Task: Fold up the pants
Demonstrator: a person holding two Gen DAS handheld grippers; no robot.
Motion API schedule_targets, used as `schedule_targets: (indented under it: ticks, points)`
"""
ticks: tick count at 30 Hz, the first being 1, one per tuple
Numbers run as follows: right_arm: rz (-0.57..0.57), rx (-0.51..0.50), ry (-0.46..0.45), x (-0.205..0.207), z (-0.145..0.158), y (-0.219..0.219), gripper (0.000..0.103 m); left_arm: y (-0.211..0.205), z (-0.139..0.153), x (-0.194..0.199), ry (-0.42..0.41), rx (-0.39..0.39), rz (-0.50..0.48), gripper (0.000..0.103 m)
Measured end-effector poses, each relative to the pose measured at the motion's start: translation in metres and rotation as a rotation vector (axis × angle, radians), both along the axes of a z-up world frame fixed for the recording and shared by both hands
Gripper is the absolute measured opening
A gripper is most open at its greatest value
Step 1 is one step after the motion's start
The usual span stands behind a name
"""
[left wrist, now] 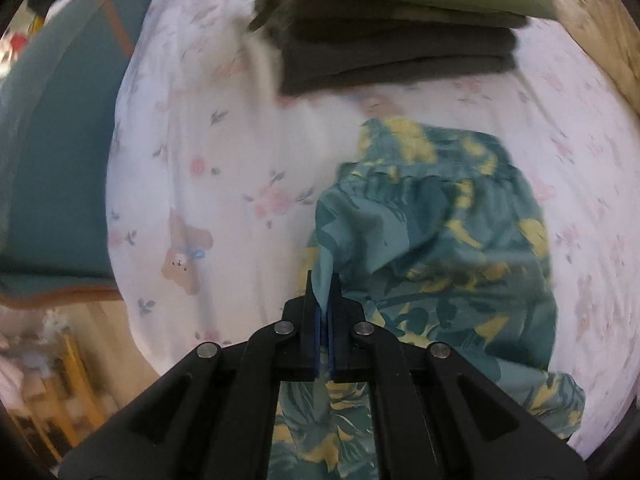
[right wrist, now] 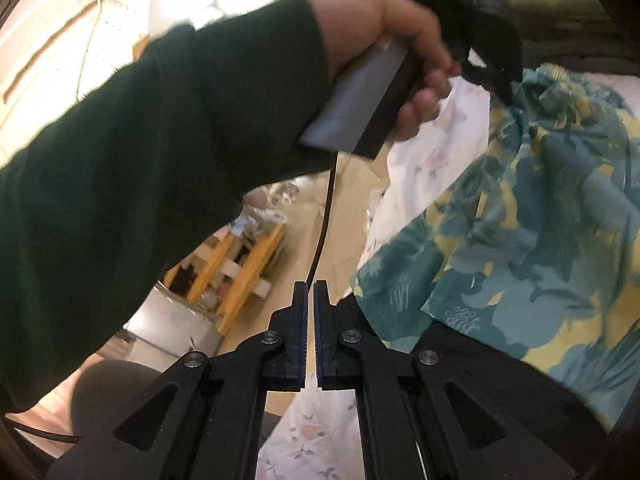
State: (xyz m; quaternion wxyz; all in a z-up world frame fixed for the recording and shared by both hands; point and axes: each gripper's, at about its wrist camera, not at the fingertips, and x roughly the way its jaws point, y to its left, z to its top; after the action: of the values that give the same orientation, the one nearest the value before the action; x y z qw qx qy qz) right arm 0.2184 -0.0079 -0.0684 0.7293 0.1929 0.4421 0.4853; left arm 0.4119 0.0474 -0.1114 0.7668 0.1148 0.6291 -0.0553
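The left gripper (left wrist: pixel 323 280) was pinched tight on a fold of the pants (left wrist: pixel 436 240), its fingers closed with teal cloth between them; the pants, teal with yellow print, lay bunched on the flowered sheet (left wrist: pixel 224 168), near a stack of folded clothes (left wrist: pixel 400 40); the right gripper (right wrist: pixel 310 288) held nothing, its fingers nearly together with a thin gap, beside the pants' edge; a hand (right wrist: pixel 400 48) in a dark green sleeve (right wrist: pixel 160 152) gripped the other gripper's handle.
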Motion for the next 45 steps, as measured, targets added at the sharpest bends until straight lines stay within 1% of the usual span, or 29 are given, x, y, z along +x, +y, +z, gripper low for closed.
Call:
schedule_targets:
  ticks: [2,3,5,6,7,8,9,11,12,14,15,16,17,19,21,22,23,24,25,26,27,32,36,37,38,39,41,44,45]
  points:
    - [0.008,-0.029,0.001,0.0,-0.003,0.01,0.002,0.002,-0.009,0.002,0.006,-0.005,-0.003,0.001]
    - [0.002,-0.037,0.002,0.0,-0.002,0.014,0.002,0.005,-0.012,0.002,0.004,-0.008,0.0,0.004]
    - [-0.027,-0.067,-0.008,0.003,0.0,0.01,0.002,0.011,-0.012,0.002,-0.012,-0.032,0.023,0.007]
    - [-0.066,-0.106,-0.011,0.006,0.002,0.005,0.003,0.015,-0.013,0.001,-0.009,-0.045,0.03,0.025]
    - [-0.093,-0.107,0.002,0.004,0.003,-0.008,0.003,0.02,-0.012,-0.003,-0.001,-0.052,0.032,0.037]
    - [-0.115,-0.103,0.011,-0.008,0.004,-0.021,0.003,0.024,-0.01,-0.008,-0.008,-0.069,0.027,0.052]
    - [-0.151,-0.119,0.021,-0.008,0.004,-0.038,0.007,0.03,-0.003,-0.017,-0.028,-0.094,0.029,0.053]
    - [-0.206,-0.158,0.045,-0.01,0.003,-0.071,0.008,0.042,0.01,-0.04,-0.038,-0.174,0.013,0.056]
    - [-0.232,-0.171,0.048,-0.008,0.003,-0.09,0.008,0.049,0.014,-0.056,-0.033,-0.21,0.02,0.06]
    - [-0.279,-0.237,0.047,-0.005,0.004,-0.118,0.008,0.062,0.014,-0.087,-0.004,-0.245,0.048,0.064]
    - [-0.297,-0.261,0.046,-0.005,0.005,-0.131,0.008,0.068,0.008,-0.107,0.021,-0.259,0.077,0.064]
    - [-0.322,-0.275,0.045,-0.007,0.006,-0.147,0.009,0.072,0.0,-0.126,0.059,-0.291,0.09,0.064]
    - [-0.343,-0.28,0.047,-0.012,0.006,-0.159,0.01,0.073,-0.009,-0.14,0.094,-0.307,0.099,0.064]
    - [-0.387,-0.283,0.063,-0.02,0.008,-0.183,0.015,0.068,-0.027,-0.166,0.142,-0.304,0.114,0.063]
    - [-0.431,-0.28,0.087,-0.027,0.006,-0.203,0.027,0.059,-0.045,-0.18,0.158,-0.247,0.096,0.063]
    - [-0.455,-0.27,0.098,-0.033,0.005,-0.214,0.03,0.055,-0.055,-0.184,0.169,-0.193,0.101,0.063]
    - [-0.472,-0.261,0.105,-0.04,0.002,-0.22,0.032,0.052,-0.062,-0.186,0.182,-0.162,0.104,0.061]
    - [-0.483,-0.257,0.107,-0.046,0.002,-0.225,0.033,0.049,-0.065,-0.189,0.16,-0.137,0.103,0.055]
    - [-0.499,-0.254,0.11,-0.05,-0.001,-0.226,0.033,0.044,-0.061,-0.192,0.123,-0.127,0.081,0.046]
    - [-0.517,-0.254,0.117,-0.053,-0.001,-0.232,0.033,0.039,-0.058,-0.194,0.113,-0.122,0.063,0.02]
    - [-0.544,-0.256,0.128,-0.053,-0.002,-0.238,0.033,0.034,-0.054,-0.197,0.116,-0.13,0.04,0.003]
    - [-0.632,-0.25,0.149,-0.046,-0.001,-0.258,0.033,0.021,-0.02,-0.209,0.067,-0.106,-0.047,0.002]
    - [-0.658,-0.243,0.16,-0.043,-0.004,-0.262,0.033,0.028,0.028,-0.221,0.003,-0.174,-0.057,0.002]
    - [-0.661,-0.242,0.159,-0.043,-0.004,-0.262,0.033,0.031,0.038,-0.222,-0.011,-0.18,-0.056,0.002]
    - [-0.664,-0.238,0.159,-0.042,-0.004,-0.262,0.033,0.037,0.049,-0.223,-0.022,-0.17,-0.059,0.001]
    - [-0.665,-0.23,0.159,-0.041,-0.005,-0.262,0.033,0.048,0.052,-0.226,-0.021,-0.164,-0.055,0.001]
    - [-0.66,-0.217,0.157,-0.04,-0.003,-0.26,0.033,0.067,0.053,-0.215,0.005,-0.149,-0.023,0.001]
    - [-0.643,-0.227,0.131,-0.041,0.001,-0.254,0.033,0.083,0.047,-0.207,0.025,-0.103,-0.006,0.001]
    - [-0.637,-0.235,0.127,-0.041,0.001,-0.253,0.033,0.08,0.045,-0.21,0.031,-0.088,-0.002,0.0]
